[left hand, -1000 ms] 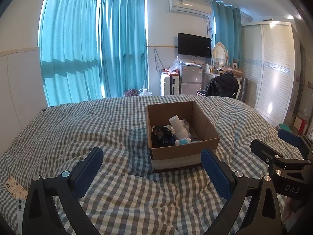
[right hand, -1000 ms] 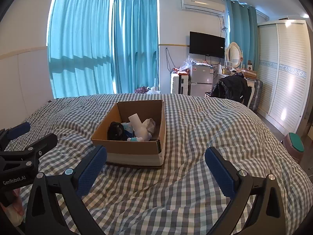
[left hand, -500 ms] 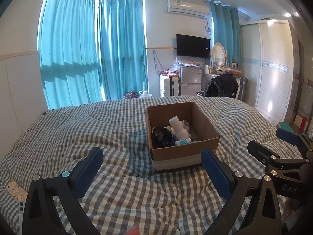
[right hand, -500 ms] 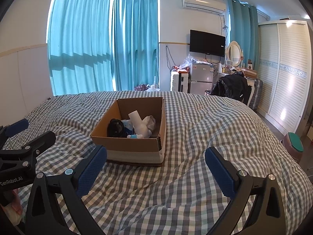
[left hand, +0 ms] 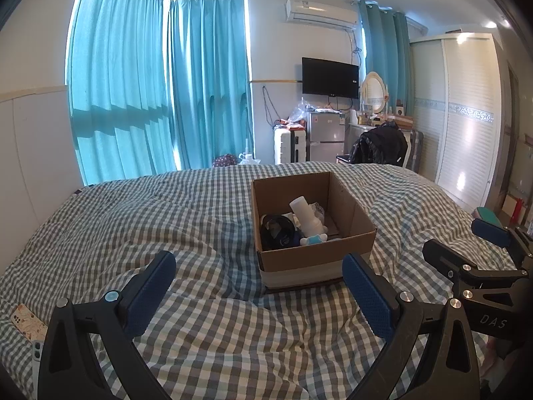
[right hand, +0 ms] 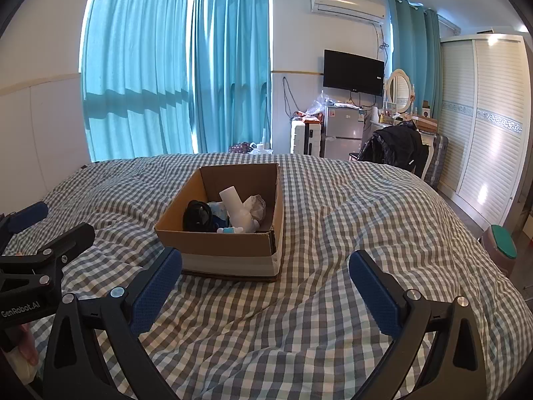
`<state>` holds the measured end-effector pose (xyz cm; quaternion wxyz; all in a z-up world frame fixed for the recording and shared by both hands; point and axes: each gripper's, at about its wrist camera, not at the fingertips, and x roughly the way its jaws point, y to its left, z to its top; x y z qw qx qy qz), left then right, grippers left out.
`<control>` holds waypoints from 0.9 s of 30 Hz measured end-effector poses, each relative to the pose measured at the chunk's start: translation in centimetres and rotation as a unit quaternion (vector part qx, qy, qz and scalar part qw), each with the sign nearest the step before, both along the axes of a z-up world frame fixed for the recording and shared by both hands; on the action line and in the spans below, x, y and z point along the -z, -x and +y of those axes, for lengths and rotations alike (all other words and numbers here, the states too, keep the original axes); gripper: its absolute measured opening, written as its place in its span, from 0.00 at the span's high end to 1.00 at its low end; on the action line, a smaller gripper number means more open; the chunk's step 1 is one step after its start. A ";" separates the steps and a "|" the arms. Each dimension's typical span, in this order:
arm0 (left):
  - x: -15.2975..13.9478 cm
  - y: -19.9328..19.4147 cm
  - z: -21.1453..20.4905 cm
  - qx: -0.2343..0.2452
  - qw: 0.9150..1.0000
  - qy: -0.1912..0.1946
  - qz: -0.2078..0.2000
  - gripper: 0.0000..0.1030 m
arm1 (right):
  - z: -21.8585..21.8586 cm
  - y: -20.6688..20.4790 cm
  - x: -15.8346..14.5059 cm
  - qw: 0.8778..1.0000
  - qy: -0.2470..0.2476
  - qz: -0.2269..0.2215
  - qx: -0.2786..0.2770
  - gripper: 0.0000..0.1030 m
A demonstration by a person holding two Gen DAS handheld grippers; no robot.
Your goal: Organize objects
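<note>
An open cardboard box point(left hand: 316, 256) stands on the checked bedspread; it also shows in the right wrist view point(right hand: 220, 250). Inside lie a white bottle point(left hand: 304, 216), a black round thing point(left hand: 276, 233), a small blue-and-white toy point(left hand: 313, 240) and crumpled white wrap point(right hand: 255, 205). My left gripper point(left hand: 258, 286) is open and empty, held above the bed just short of the box. My right gripper point(right hand: 265, 283) is open and empty, also near the box's front. Each gripper shows at the edge of the other's view.
A phone in a patterned case point(left hand: 26, 323) lies on the bed at the far left. Beyond the bed are teal curtains point(left hand: 160, 100), a small fridge point(left hand: 324, 136), a chair with a black jacket point(left hand: 379, 146) and a white wardrobe point(left hand: 463, 116).
Both grippers have drawn back and up slightly; the box sits a little farther off. Both stay open and empty.
</note>
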<state>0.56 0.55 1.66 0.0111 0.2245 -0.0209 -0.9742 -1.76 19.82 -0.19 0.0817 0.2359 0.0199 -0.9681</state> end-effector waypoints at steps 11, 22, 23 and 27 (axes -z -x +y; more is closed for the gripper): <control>0.2 0.0 -0.1 -0.001 1.000 0.001 -0.002 0.00 | 0.1 0.1 0.0 1.000 0.002 -0.001 0.001 0.02; 0.4 0.0 0.0 -0.003 1.000 0.001 -0.004 0.00 | -0.1 0.1 0.1 1.000 0.002 -0.002 0.000 0.02; 0.4 0.0 0.0 -0.004 1.000 0.001 -0.004 0.00 | -0.1 0.1 0.1 1.000 0.002 -0.002 0.001 0.02; 0.5 0.0 -0.1 -0.003 1.000 0.000 -0.006 0.00 | 0.0 0.1 0.1 1.000 0.003 -0.001 0.000 0.02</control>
